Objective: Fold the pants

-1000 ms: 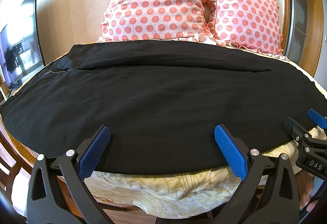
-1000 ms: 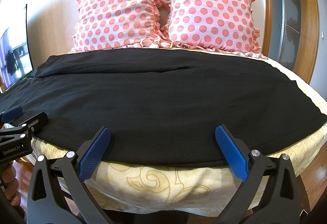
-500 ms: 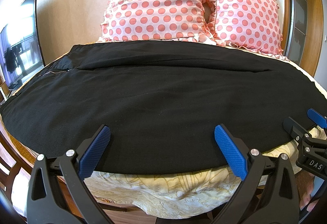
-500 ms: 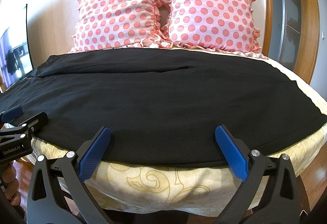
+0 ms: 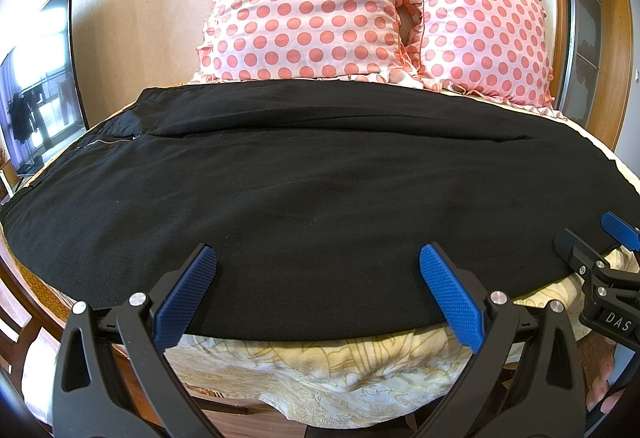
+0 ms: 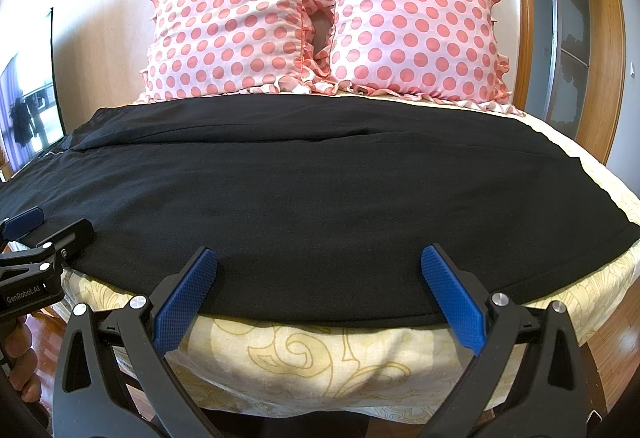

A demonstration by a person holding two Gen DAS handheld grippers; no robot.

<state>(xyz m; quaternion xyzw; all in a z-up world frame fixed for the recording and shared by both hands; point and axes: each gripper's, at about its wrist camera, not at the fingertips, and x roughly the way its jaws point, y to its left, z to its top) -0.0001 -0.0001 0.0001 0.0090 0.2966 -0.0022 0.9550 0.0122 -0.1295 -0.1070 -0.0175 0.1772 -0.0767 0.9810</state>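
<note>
Black pants lie flat across the bed, waistband and zipper at the left, one leg laid over the other; they also fill the right wrist view. My left gripper is open and empty, at the near edge of the pants. My right gripper is open and empty at the same near edge, further right. The right gripper shows at the right edge of the left wrist view. The left gripper shows at the left edge of the right wrist view.
Two pink polka-dot pillows lean against the wall behind the pants. A cream patterned bedsheet hangs over the bed's near edge. A dark screen stands at the left. A wooden door frame is at the right.
</note>
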